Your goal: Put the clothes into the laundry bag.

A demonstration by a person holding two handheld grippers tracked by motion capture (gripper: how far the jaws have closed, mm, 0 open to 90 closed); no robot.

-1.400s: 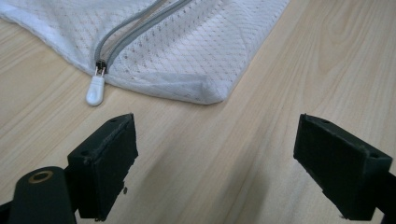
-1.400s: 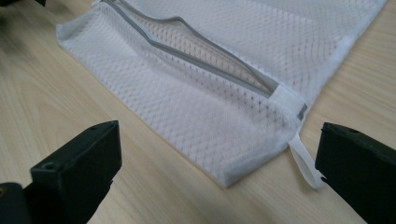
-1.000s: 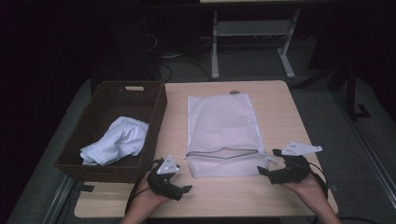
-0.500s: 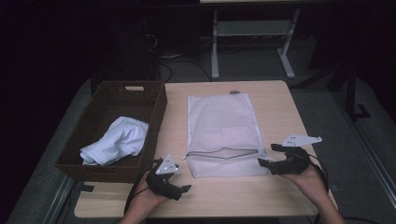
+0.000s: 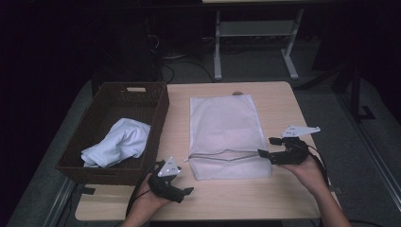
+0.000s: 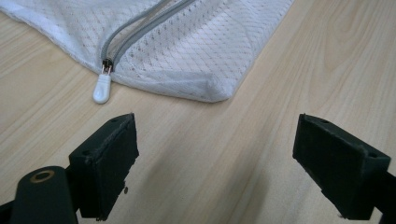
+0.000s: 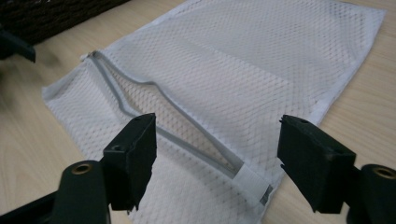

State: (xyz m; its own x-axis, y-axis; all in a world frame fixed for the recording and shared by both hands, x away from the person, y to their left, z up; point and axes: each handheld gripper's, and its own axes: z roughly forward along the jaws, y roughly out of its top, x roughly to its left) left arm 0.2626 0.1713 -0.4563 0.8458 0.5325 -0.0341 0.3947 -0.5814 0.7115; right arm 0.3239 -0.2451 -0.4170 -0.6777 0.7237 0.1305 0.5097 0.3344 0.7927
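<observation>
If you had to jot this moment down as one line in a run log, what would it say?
mesh bag: flat on table, zipper open | right gripper: jaws just closing, over zipper end, nothing gripped | left gripper: open, near zipper pull | basket: holds cloth

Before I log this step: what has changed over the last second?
The right gripper slid inward to the mesh laundry bag's zipper end, its jaws closing partway, nothing gripped yet. The left gripper, bag, basket and cloth stayed put.

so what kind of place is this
Probably a lab or workshop bench set up for a laundry task rather than a home. A light wooden table holds a white mesh laundry bag with its zipper open and a dark wicker basket with a white cloth in it; behind stand cables and a metal stand.
</observation>
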